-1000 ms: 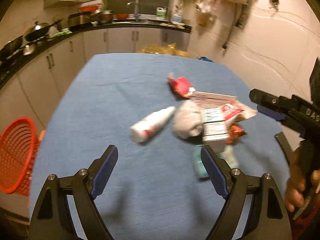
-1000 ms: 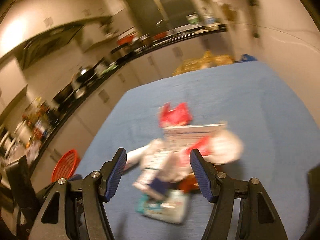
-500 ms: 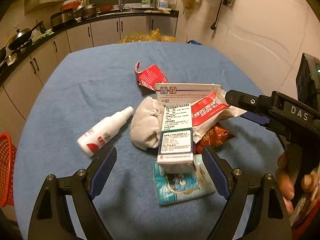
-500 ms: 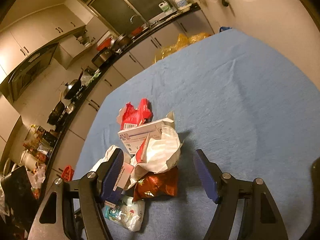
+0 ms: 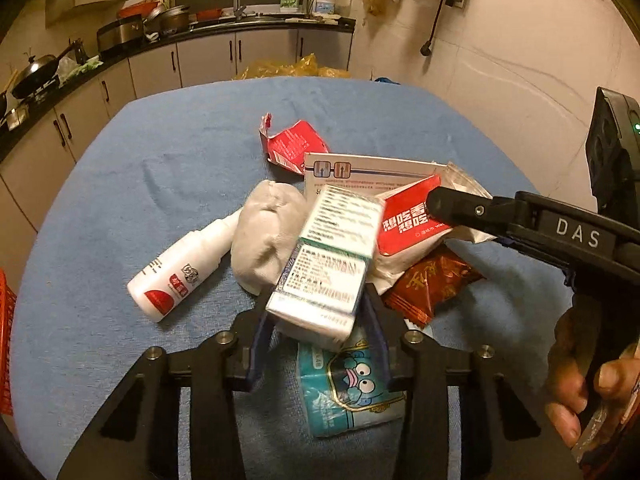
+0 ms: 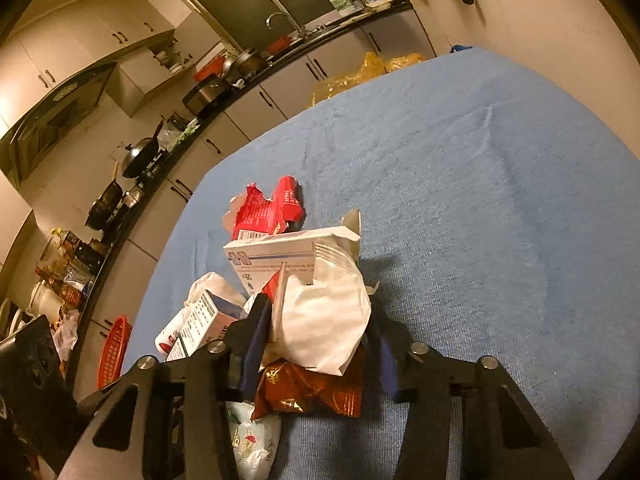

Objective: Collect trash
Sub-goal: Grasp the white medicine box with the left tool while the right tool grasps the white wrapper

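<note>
A heap of trash lies on the blue-clothed table [image 5: 160, 160]. My left gripper [image 5: 318, 312] is closing, its pads pressing the sides of a green-and-white medicine box [image 5: 324, 276] that tilts up off the heap. My right gripper [image 6: 320, 320] is closing too, with a white-and-red wrapper [image 6: 324, 320] pinched between its pads. One of its fingers [image 5: 480, 212] lies across that wrapper [image 5: 404, 224] in the left wrist view. Around them lie a white bottle [image 5: 180, 272], a grey wad [image 5: 264, 236], a flat white box [image 5: 372, 176], a dark red snack packet [image 5: 432, 284] and a teal tissue pack [image 5: 352, 392].
A torn red wrapper [image 5: 294, 146] lies behind the heap. A red basket [image 6: 114, 352] stands off the table's left edge. A person's hand [image 5: 580, 380] holds the right gripper at the right. Kitchen counters and cabinets line the far and left walls.
Both grippers came down onto the heap and narrowed. The left took hold of the medicine box, which tilted up. The right closed on the white-and-red wrapper.
</note>
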{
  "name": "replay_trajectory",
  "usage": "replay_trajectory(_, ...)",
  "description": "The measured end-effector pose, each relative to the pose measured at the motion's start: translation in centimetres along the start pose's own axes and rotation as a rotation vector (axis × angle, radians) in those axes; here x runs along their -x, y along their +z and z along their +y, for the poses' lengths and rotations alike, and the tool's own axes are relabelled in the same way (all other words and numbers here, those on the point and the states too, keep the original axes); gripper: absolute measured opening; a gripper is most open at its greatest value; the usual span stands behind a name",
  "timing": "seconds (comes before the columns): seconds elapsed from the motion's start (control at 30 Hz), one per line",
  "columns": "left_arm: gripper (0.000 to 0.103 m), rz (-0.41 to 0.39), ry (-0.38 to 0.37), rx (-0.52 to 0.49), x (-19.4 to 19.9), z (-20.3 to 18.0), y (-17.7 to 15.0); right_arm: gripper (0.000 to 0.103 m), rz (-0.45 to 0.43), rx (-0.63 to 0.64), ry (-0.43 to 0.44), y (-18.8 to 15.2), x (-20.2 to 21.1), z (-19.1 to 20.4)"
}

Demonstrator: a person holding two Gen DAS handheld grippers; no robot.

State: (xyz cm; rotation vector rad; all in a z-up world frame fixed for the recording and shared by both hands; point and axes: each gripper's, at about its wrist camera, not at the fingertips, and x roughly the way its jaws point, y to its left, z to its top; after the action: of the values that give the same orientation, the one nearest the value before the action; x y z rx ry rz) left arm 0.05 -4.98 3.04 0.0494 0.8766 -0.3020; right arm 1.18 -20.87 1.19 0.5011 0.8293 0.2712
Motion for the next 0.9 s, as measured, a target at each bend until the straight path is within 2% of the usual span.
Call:
replay_trajectory(0.37,0.038,-0.088,0.036,0.015,4.7,1.7,-1.8,0.045,-0.136,0.096,-0.01,-1.2,3.5,1.6)
replay_trajectory(0.67,0.038,-0.108,0.065,0.06,6.3,4.2,-3.4,0.046,-0.182,0.2,-0.035,-3.2,5.5,4.9)
replay_trajectory(0.9,0.037,-0.111,0.068,0.079,6.7,5.3,-4.1,0.046,-0.183,0.248,-0.042,-4.2,6.1,6.6)
